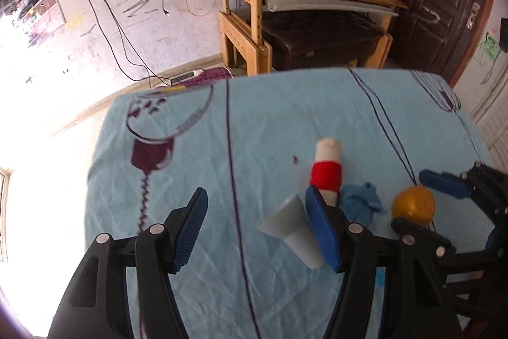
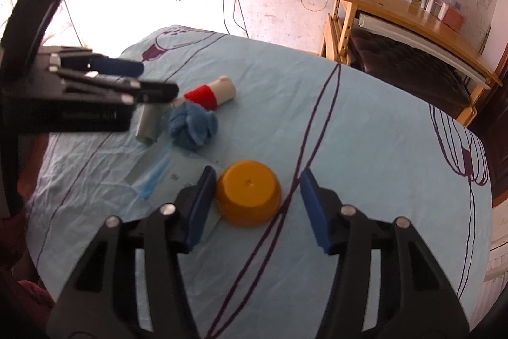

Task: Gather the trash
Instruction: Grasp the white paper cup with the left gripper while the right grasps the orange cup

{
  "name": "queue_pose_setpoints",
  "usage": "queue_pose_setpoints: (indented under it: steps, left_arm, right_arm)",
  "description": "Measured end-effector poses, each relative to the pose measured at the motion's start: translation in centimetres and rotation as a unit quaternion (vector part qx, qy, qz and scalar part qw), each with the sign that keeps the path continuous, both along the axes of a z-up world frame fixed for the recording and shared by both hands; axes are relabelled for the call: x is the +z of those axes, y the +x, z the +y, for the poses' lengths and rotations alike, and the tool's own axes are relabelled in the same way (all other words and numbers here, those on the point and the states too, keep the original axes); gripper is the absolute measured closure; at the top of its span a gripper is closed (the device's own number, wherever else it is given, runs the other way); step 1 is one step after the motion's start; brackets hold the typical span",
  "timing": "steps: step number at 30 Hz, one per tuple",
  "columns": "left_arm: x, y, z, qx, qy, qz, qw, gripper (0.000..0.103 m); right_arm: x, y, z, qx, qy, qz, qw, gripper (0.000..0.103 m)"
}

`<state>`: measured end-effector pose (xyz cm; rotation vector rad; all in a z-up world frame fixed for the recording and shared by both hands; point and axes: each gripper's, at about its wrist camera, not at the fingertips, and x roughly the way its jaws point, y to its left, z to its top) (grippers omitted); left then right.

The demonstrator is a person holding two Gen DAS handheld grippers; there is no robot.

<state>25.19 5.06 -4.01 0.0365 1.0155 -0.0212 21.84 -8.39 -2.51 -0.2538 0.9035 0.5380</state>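
Left tool: the left tool (image 1: 255, 229) hangs low over the bench (image 1: 197, 148) with its fingers wide apart and nothing held. Its blue pads (image 1: 190, 231) are ribbed; the frame is black plastic with steel pins.
Cup: a grey cup (image 1: 293, 231) lies on its side, touching the inner face of the left tool's right-hand finger, mouth turned away toward the bench's far left. It tapers to a narrow white base and looks like thin paper or plastic.
Roll: a pale tube (image 1: 328, 162) with a red yarn band lies just beyond that same finger, pointing toward the far edge.
Cloth: a crumpled blue cloth (image 2: 193, 126), fuzzy and balled, sits beside the roll and close to the cup.
Right tool: the right tool (image 2: 257, 207) is spread wide, gripping nothing.
Bowl: an upturned orange bowl (image 2: 249, 193), smooth plastic and round, sits between the right tool's fingers, close against the left-hand one and well clear of the other.
Paper: a flat pale sheet (image 2: 171, 180) with a blue strip lies beside the bowl, toward the near left edge, partly under the right tool's left-hand finger.
Bench cover: light blue cloth, wrinkled, printed with dark purple wineglass outlines and long thin lines.
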Motion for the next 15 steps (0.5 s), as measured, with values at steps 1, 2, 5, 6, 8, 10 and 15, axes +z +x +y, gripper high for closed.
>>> queue_pose_setpoints:
  steps: [1,2,5,6,8,10,15]
  left_arm:
    - [-0.4,-0.1,-0.2,-0.003,-0.004,0.005,1.0000,0.043]
    - [-0.6,-0.1,-0.1,-0.004,-0.010,0.006,0.9999,0.043]
    - [-1.1,-0.3,0.2,-0.006,-0.035,0.003,0.9994,0.046]
    - [-1.2,-0.4,0.2,-0.010,-0.037,-0.002,0.9993,0.049]
    - [-1.2,-0.8,-0.1,-0.018,-0.040,-0.010,0.9990,0.057]
    - [-1.3,-1.1,-0.2,-0.026,-0.044,-0.016,0.9986,0.065]
    - [-1.3,-1.8,-0.1,-0.025,-0.057,-0.029,0.9976,0.073]
  right_arm:
    - [0.0,0.0,-0.1,-0.001,0.000,0.000,1.000,0.051]
    - [-0.1,0.1,-0.1,-0.001,0.000,0.000,1.000,0.052]
    - [-0.3,0.3,0.0,-0.002,-0.001,0.002,1.000,0.054]
    - [-0.3,0.3,0.0,-0.001,-0.001,0.002,1.000,0.054]
    - [-0.4,0.4,0.0,-0.001,0.000,0.003,1.000,0.054]
    - [-0.4,0.4,-0.1,-0.002,0.003,0.003,1.000,0.054]
    - [-0.4,0.4,-0.2,-0.007,0.001,0.000,1.000,0.056]
